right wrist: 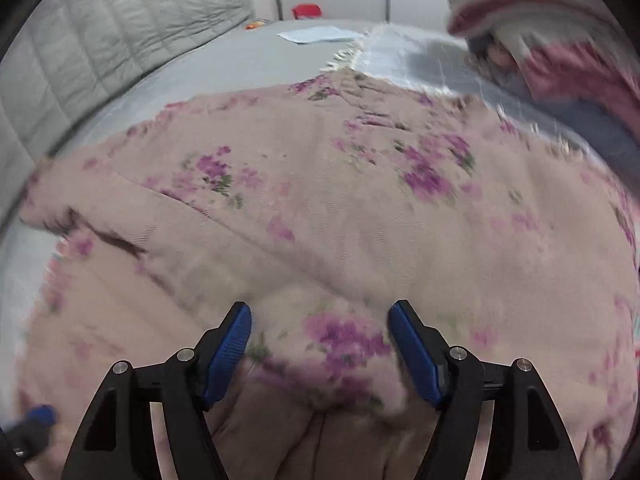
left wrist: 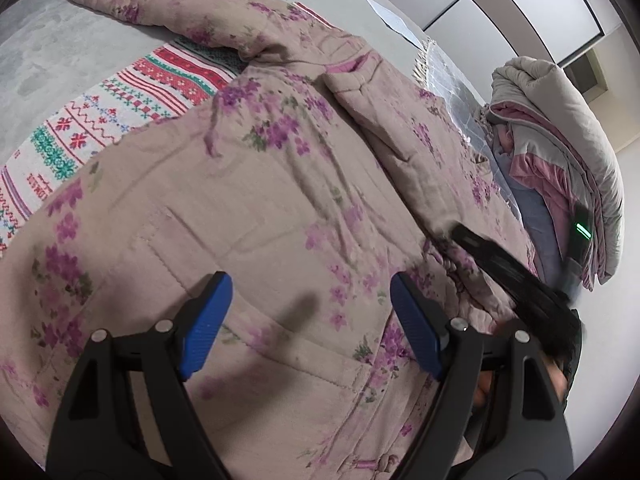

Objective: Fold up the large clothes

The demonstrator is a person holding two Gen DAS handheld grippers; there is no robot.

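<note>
The large padded garment of dusty-pink cloth printed with purple flowers (left wrist: 280, 184) lies spread over the grey bed cover (left wrist: 52, 52), filling the near and middle ground of both views; one sleeve (left wrist: 132, 0) stretches to the far left, and a flap is folded over on the right side. The left gripper (left wrist: 311, 326) hangs over the near part of the garment with its blue-padded fingers (left wrist: 206, 328) spread wide, released, nothing between them but the cloth lying below; whether the tips touch the fabric cannot be told. The right gripper (right wrist: 320, 352) is likewise wide apart above a raised fold of the same garment (right wrist: 344, 344); its blue pads (right wrist: 416, 356) stand either side of that fold without pressing it; this view is blurred. A white knitted blanket with red and green patterns (left wrist: 80, 128) lies under the garment at the left; a heap of grey and pink bedding (left wrist: 560, 152) sits on the right; a red object (right wrist: 306, 11) stands far off.
</note>
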